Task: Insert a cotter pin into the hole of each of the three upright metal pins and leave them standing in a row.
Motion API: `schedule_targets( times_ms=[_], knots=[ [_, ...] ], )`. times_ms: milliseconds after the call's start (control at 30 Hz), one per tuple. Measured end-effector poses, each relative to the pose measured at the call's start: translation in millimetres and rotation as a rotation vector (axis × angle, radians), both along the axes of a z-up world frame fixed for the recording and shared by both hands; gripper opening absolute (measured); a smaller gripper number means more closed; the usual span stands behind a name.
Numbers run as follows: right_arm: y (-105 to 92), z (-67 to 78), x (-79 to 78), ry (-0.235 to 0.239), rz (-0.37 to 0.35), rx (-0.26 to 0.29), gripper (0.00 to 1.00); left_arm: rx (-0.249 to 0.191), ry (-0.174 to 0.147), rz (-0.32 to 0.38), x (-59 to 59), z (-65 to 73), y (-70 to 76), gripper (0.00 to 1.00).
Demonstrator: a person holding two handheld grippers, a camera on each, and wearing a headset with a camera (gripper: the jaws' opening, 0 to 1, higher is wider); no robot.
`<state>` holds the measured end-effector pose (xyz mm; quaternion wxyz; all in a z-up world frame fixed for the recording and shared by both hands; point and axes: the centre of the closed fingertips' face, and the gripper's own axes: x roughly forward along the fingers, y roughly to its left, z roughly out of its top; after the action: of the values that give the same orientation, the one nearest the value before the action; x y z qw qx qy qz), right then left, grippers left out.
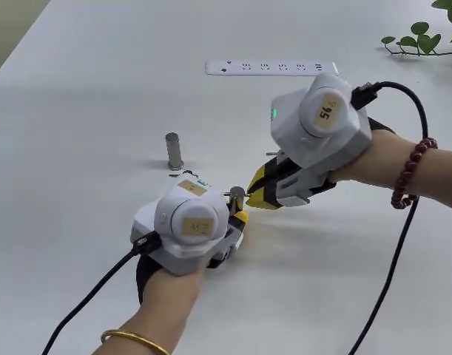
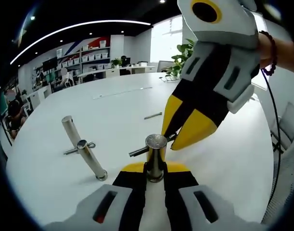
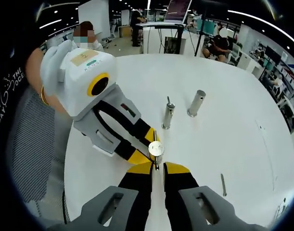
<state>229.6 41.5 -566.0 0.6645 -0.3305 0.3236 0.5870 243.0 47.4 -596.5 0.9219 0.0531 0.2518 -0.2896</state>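
**Operator:** Report the left gripper [image 2: 156,168].

**Inspector:** Jaws narrow, clamped on the lower shank of the held metal pin [image 2: 156,153]. The pin is upright, with its round head above the jaw tips. Whether its base touches the table [image 2: 223,159] cannot be told.

**Operator:** Report the right gripper [image 3: 159,166].

**Inspector:** Jaws almost closed, pinching one end of a cotter pin [image 2: 138,151]. In the left gripper view this gripper enters from 1 o'clock and its yellow tips sit against the head end of the held metal pin. The cotter pin passes through the cross-hole, and its free end projects toward 9 o'clock.

**Operator:** Locate the remaining task parts.

**Inspector:** In the left gripper view, the second metal pin [image 2: 91,160] stands on the table at 9 o'clock of the held one, well apart from it. A fitted cotter pin [image 2: 78,148] runs through its top. The third metal pin [image 2: 70,129] stands just behind it at 10 o'clock, with nothing through its top. A spare cotter pin [image 2: 153,115] lies flat on the table at 12 o'clock.

**Operator:** Other items?

**Inspector:** In the head view, a power strip [image 1: 271,67] lies at 12 o'clock on the far part of the table. A plant [image 1: 424,38] is at 2 o'clock.
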Motion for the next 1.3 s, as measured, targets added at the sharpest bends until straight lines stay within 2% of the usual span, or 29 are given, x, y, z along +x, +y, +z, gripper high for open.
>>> schedule_targets(
  times_ms=[133, 867, 1100, 1233, 1267, 1300],
  knots=[
    [-3.3, 1.1, 0.7, -0.003, 0.002, 0.0, 0.0, 0.0, 0.002, 0.001, -0.1, -0.5, 0.0, 0.12],
    [4.1, 1.8, 0.8, -0.008, 0.02, 0.002, 0.0, 0.003, 0.001, 0.007, -0.1, -1.2, 0.1, 0.12],
    [4.9, 2.0, -0.4, -0.003, 0.004, 0.008, 0.0, 0.003, 0.004, 0.012, -0.2, -1.4, 0.0, 0.12],
    [4.8, 1.0, 1.4, -0.005, 0.003, 0.009, 0.0, 0.011, 0.029, 0.008, -2.0, -6.4, 1.5, 0.12],
    [3.6, 0.0, 1.2, -0.001, -0.001, 0.001, 0.0, 0.013, 0.032, 0.007, -2.5, -7.4, 1.9, 0.12],
    [3.6, -0.2, 0.8, 0.001, -0.002, 0.0, 0.0, 0.014, 0.02, 0.003, -2.0, -6.2, 1.6, 0.12]
  ],
)
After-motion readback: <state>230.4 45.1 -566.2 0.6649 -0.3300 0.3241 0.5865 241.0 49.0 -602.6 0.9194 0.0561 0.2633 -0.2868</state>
